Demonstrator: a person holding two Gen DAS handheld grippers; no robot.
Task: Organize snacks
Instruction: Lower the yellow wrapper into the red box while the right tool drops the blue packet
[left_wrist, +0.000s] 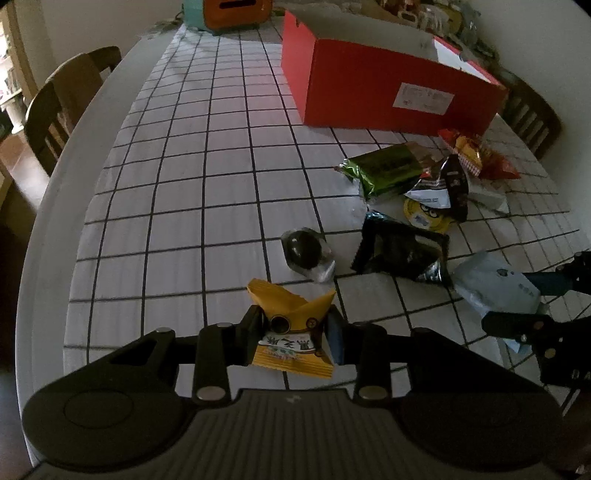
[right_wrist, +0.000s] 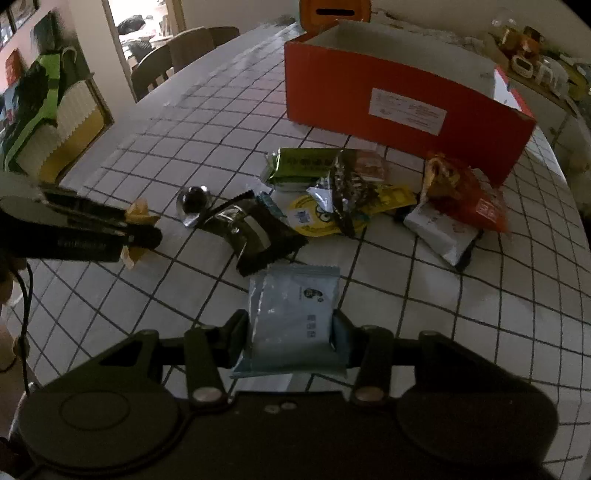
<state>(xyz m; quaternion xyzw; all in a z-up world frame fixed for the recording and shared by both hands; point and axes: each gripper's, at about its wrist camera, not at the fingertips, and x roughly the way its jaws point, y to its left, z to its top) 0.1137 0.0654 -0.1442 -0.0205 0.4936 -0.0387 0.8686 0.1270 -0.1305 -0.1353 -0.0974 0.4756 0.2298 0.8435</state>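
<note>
Snack pile (right_wrist: 354, 192) sits on the table (right_wrist: 480, 295), just before the box (right_wrist: 406, 107). The round wrapped sweet (right_wrist: 194, 203) lies left of it.

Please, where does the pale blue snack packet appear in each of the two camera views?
Left wrist view: the pale blue packet sits at the right edge, held by the right gripper.
Right wrist view: the same packet is low in the centre, between the fingers.
Shared landmark: the red box behind the snack pile.
</note>
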